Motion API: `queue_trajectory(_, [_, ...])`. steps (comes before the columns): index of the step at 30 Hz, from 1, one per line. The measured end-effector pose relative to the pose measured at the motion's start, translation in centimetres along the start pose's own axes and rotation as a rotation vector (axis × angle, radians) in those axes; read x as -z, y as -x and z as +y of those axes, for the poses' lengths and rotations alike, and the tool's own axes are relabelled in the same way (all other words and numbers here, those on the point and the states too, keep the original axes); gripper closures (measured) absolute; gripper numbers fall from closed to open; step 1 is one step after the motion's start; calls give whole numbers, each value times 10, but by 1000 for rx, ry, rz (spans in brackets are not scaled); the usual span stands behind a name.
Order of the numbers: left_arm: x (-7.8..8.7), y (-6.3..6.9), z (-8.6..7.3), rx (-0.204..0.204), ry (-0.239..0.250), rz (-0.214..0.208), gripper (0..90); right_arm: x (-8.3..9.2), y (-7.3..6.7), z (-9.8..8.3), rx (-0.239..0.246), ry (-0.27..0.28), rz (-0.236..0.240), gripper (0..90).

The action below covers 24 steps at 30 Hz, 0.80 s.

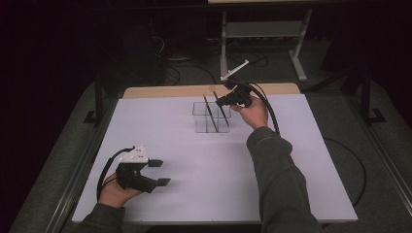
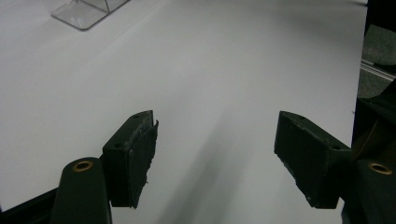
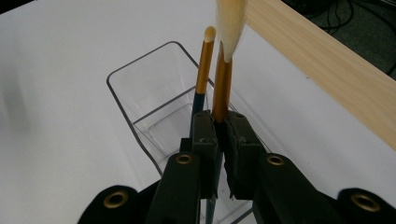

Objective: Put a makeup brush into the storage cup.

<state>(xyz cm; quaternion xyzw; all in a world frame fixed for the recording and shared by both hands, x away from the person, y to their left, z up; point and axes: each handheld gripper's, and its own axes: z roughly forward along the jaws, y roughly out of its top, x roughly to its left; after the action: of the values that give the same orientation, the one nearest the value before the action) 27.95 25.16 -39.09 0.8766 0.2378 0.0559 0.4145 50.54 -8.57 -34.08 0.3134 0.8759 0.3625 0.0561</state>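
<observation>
The right gripper (image 3: 219, 128) had its fingers clamped on a gold-ferruled brush (image 3: 223, 79) above a clear plastic bin (image 3: 135, 70); the left gripper (image 2: 215, 154) held its blocky fingers apart over the smooth white tabletop (image 2: 224, 70).

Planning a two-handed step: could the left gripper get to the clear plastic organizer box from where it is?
Probably yes: bare white tabletop lies between the open left gripper and the clear plastic organizer box.

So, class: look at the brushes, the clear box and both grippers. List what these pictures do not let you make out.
- Held brush: the right gripper covers its lower handle in the right gripper view, and the top edge cuts its bristles.
- Second brush: the same gripper hides where its foot rests.
- Clear box: cut by the top edge in the left gripper view.
- Left gripper: its underside is hidden in the high view.
</observation>
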Motion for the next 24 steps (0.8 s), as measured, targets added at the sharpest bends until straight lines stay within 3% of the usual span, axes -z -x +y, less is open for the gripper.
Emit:
queue_trajectory(3, [0, 0, 0, -1, 0, 2, 288, -1, 2, -3, -3, 1, -1, 829])
queue_trajectory(4, [0, -1, 0, -18, -2, 4, 288, -1, 3, -3, 2, -1, -1, 829])
queue_trajectory(24, [-2, -1, -1, 8, 0, 3, 286, -12, 8, -14, -17, -35, 4, 820])
